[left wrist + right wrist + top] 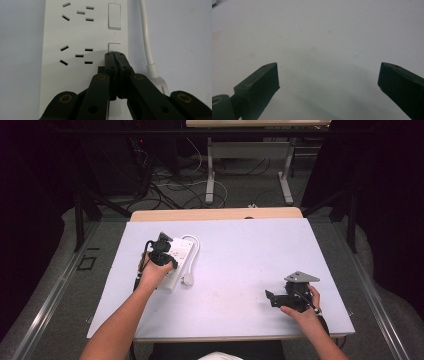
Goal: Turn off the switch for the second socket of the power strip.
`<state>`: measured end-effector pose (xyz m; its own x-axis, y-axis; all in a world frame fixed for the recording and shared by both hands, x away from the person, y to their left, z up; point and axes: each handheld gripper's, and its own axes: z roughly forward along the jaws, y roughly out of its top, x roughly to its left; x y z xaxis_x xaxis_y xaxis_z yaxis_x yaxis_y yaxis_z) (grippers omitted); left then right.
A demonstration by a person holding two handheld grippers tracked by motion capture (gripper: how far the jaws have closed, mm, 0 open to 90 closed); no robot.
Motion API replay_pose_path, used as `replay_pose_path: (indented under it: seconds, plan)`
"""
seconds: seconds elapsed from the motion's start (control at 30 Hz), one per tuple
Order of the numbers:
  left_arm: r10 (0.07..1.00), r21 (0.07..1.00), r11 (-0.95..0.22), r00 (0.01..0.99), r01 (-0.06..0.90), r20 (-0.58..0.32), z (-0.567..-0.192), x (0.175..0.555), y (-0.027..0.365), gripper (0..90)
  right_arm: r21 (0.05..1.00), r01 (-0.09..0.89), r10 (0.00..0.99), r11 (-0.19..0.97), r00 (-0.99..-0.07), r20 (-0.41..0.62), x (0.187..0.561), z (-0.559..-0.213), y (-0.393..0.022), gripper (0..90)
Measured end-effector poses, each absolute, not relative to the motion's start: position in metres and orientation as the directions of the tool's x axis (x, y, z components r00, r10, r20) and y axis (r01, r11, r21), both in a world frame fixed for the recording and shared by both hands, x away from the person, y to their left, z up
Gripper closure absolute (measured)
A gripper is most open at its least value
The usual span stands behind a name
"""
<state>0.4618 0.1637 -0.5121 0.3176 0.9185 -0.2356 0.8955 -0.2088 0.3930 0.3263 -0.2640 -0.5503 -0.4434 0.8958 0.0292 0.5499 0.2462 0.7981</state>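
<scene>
A white power strip (179,254) lies on the left part of the white table top (240,255), its cord (196,246) looping round to a white plug (188,279) beside it. My left gripper (166,254) hangs over the strip. In the left gripper view the left gripper (114,53) is shut with nothing between its jaws, and its tips sit against the lower edge of a rocker switch (114,46) on the power strip (75,35). My right gripper (270,299) is held low at the right, pointing left. The right gripper (329,75) is open over bare table.
The white cord (147,37) runs along the strip's right side. A wooden table edge (215,213) shows at the far end. Beyond it stand another table's legs (210,175) and loose cables on the floor (165,190).
</scene>
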Motion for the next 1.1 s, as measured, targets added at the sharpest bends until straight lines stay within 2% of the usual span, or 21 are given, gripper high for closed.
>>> replay_pose_path:
  seconds: [0.47,1.1]
  plan:
    - [0.919,0.398,-0.21,0.319,0.893,-0.231,-0.5116,0.4624,0.1641,89.7,0.798,0.551,0.897,0.244,-0.44,0.03,0.3261,-0.5505,-0.2649,3.2]
    - [0.917,0.466,-0.208,0.338,0.86,-0.213,-0.5096,0.4617,0.1634,80.1,0.798,0.552,0.9,0.241,-0.435,0.029,0.3257,-0.5509,-0.2657,3.4]
